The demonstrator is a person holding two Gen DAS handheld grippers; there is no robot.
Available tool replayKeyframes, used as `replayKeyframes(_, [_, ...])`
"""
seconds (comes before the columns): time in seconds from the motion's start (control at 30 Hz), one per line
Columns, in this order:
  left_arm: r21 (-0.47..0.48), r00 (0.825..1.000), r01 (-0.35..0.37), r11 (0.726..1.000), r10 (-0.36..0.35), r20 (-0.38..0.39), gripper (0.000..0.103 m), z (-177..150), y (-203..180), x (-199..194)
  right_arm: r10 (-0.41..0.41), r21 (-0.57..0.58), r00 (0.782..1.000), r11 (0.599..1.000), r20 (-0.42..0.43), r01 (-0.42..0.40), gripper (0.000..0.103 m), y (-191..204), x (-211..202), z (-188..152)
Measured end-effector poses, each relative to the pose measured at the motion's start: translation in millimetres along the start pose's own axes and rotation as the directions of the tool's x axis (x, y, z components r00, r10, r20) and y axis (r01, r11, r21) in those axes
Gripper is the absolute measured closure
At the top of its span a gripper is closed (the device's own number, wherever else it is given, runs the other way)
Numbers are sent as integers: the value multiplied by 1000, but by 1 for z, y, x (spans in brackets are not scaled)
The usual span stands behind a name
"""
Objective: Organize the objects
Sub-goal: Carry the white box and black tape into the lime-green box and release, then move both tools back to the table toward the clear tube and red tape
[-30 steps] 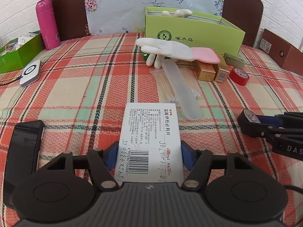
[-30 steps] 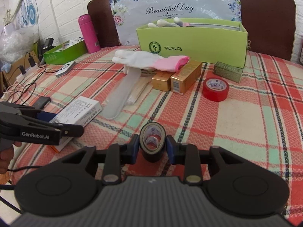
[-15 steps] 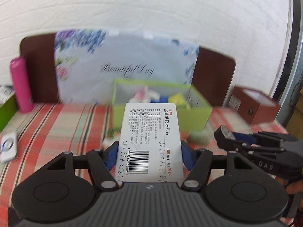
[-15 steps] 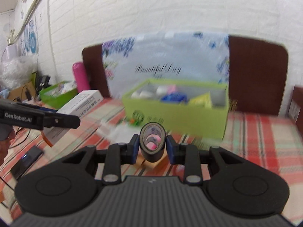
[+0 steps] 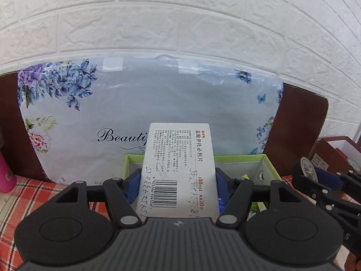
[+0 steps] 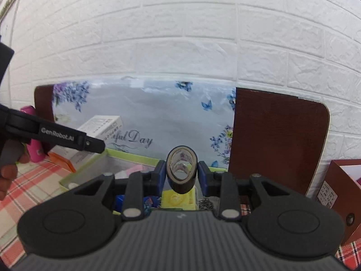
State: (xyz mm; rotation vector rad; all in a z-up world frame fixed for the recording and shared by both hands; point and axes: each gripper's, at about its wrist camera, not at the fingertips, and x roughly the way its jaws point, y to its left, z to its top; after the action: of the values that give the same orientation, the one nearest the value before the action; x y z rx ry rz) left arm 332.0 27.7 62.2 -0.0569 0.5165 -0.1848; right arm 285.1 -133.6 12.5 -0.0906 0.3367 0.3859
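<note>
My left gripper (image 5: 177, 186) is shut on a flat white medicine box (image 5: 178, 169) with a barcode, held in the air over the open green box (image 5: 267, 161). My right gripper (image 6: 181, 174) is shut on a roll of black tape (image 6: 181, 175), raised above the same green box (image 6: 90, 169), whose inside holds a yellow packet (image 6: 179, 199) and blue items. In the left wrist view the right gripper (image 5: 315, 176) with its tape shows at the right. In the right wrist view the left gripper (image 6: 90, 144) and its white box (image 6: 99, 126) show at the left.
A floral "Beautiful Day" bag (image 5: 146, 117) leans on a brown headboard (image 6: 277, 135) under a white brick wall. A pink bottle (image 5: 5, 176) stands at far left. A brown box (image 6: 343, 194) sits at right. The plaid cloth (image 5: 29, 194) covers the surface below.
Both grippers rose off the plaid surface and moved forward to the green box, carrying the medicine box and the tape. The loose items on the cloth dropped out of view.
</note>
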Motion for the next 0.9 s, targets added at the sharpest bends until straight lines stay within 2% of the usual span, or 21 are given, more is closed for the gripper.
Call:
replayKeyframes(0.1, [-10, 1000, 5, 1000, -5, 15, 33, -6, 2, 14, 3, 7, 999, 1000, -40, -3, 73, -5, 32, -14])
replayKeyframes(0.13, [-21, 1000, 9, 1000, -9, 23, 24, -10, 4, 17, 2, 1, 999, 1000, -53, -2, 72, -6, 41, -19])
replayKeyframes(0.17, [-29, 1000, 12, 1000, -11, 18, 20, -13, 6, 18, 5, -12, 998, 1000, -62, -6, 61, -6, 49, -24])
replayKeyframes(0.2, [-36, 1000, 14, 999, -13, 17, 17, -16, 7, 18, 7, -27, 997, 1000, -72, -9, 43, -6, 54, -29])
replayKeyframes(0.27, [-32, 999, 39, 999, -38, 22, 17, -23, 10, 16, -13, -27, 999, 1000, -39, 12, 28, -8, 52, -38])
replayKeyframes(0.4, [-19, 998, 31, 999, -30, 50, 17, -24, 8, -3, -17, 7, 1000, 1000, 19, 17, 13, -15, 29, -44])
replayKeyframes(0.5, [-16, 994, 21, 1000, -19, 103, 17, -24, 8, -35, 9, 47, 1000, 999, 11, -10, 4, -20, 3, -40])
replayKeyframes(0.6, [-6, 990, 30, 1000, -29, 135, 17, -31, 9, -70, 38, 111, 999, 993, 18, -40, 0, -21, -33, -41])
replayKeyframes(0.7, [-56, 993, 10, 998, -4, 114, 17, -51, 13, -100, 76, 183, 997, 980, 18, -78, 0, -18, -64, -53])
replayKeyframes(0.8, [-138, 995, 15, 990, -1, 104, 17, -95, 21, -130, 138, 232, 990, 964, -10, -131, 0, -9, -87, -78])
replayKeyframes(0.9, [-163, 999, -23, 986, 27, 20, 17, -140, 21, -149, 158, 228, 985, 964, -66, -139, 0, 3, -111, -102])
